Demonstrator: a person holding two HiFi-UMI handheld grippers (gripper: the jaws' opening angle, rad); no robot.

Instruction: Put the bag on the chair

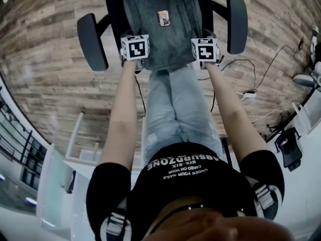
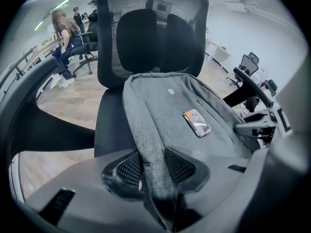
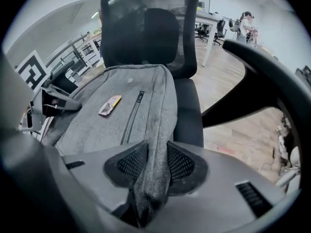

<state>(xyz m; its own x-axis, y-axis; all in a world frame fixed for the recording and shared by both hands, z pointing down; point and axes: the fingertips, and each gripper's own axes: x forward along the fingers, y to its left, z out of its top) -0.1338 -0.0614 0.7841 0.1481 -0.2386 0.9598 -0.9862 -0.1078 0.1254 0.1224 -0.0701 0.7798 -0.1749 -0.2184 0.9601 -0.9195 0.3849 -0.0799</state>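
A grey fabric backpack (image 2: 170, 115) is seen lying on the seat of a black mesh-backed office chair (image 2: 150, 38), with its far end resting at the foot of the backrest and its front face turned up. A small orange-and-white tag (image 2: 196, 123) is fixed on that face, and a dark zip (image 3: 132, 115) runs along it beside the tag. In the head view the backpack fills the seat between the two black padded armrests (image 1: 92, 41).

The left tongs (image 2: 153, 171) are closed on a fold of the backpack's grey fabric at its near left edge; the fold is pinched between the two dark ribbed pads (image 2: 127, 169). The right tongs (image 3: 151, 166) are clamped likewise on a bunched fold of grey fabric at the near right edge, the cloth filling the gap between their pads. Both tongs are held out on bare forearms (image 1: 123, 119) at the front edge of the seat, one at each near corner of the backpack, well apart from each other.

The chair stands on a wooden plank floor (image 1: 50, 84). White and black cables (image 1: 246, 92) lie on the floor to the person's right. A seated person (image 2: 65, 42) can be made out far behind the chair in the left gripper view.
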